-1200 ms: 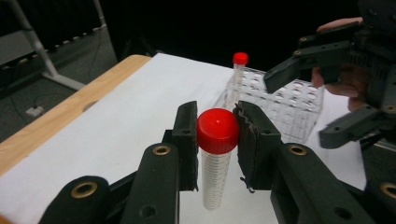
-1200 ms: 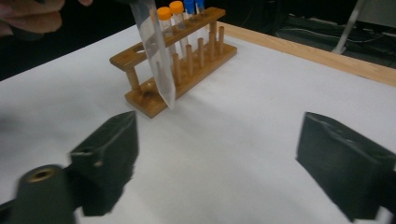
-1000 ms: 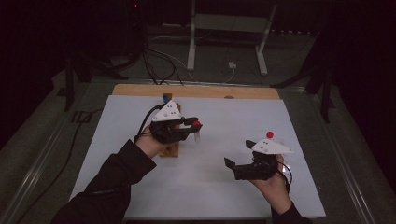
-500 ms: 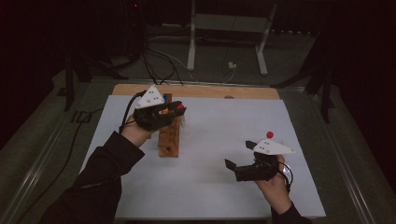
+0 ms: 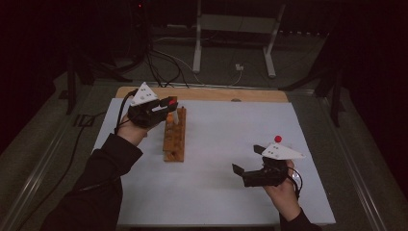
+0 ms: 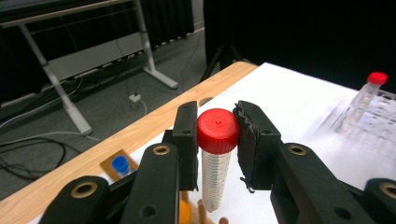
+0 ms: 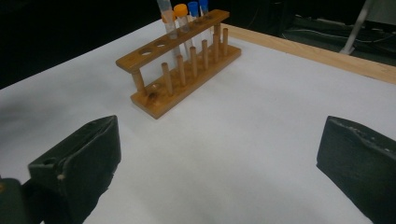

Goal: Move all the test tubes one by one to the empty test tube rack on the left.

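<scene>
Since the earlier frame the left gripper (image 5: 166,105) had travelled from the near end of the rack (image 5: 174,139) up to its far end, the forearm stretched diagonally across the mat (image 5: 226,144) with the hand canted over the rack's top. Its jaws pinched a red-capped tube (image 6: 217,156) just under the cap, the tube hanging upright above the rack (blue and orange caps showed below it). The right gripper (image 5: 245,172) had stayed put, resting low near the mat's front right, jaws spread wide with nothing between them, pointing toward the rack, well apart from it.
</scene>
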`<state>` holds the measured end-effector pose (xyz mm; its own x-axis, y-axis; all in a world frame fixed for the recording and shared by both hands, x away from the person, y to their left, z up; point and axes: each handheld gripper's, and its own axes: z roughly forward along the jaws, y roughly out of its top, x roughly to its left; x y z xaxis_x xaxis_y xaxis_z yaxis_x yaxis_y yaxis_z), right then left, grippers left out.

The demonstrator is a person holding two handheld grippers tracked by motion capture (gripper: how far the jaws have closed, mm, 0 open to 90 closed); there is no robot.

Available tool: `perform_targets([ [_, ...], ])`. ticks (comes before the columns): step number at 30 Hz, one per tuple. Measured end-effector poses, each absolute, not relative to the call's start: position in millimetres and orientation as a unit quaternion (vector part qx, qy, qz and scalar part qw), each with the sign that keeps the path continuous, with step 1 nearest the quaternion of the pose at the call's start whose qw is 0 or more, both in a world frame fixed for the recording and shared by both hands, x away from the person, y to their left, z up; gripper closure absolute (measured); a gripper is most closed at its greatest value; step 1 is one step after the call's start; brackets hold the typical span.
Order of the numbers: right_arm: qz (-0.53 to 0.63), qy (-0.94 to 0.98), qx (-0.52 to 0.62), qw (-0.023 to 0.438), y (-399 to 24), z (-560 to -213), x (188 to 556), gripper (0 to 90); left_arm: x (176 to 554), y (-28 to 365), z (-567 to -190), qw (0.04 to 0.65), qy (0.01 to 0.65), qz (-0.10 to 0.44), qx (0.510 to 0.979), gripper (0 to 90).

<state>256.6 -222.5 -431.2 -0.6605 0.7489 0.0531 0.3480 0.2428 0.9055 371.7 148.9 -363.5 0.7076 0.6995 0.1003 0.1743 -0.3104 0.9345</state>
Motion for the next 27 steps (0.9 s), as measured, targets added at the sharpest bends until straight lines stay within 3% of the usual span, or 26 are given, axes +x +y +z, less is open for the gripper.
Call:
perform_targets([
  [27, 0.502, 0.762, 0.358, 0.197, -223.3, -430.5, 256.0, 0.0, 375.9, 159.9, -431.9, 0.464, 0.324, 0.236, 0.79, 71.8],
])
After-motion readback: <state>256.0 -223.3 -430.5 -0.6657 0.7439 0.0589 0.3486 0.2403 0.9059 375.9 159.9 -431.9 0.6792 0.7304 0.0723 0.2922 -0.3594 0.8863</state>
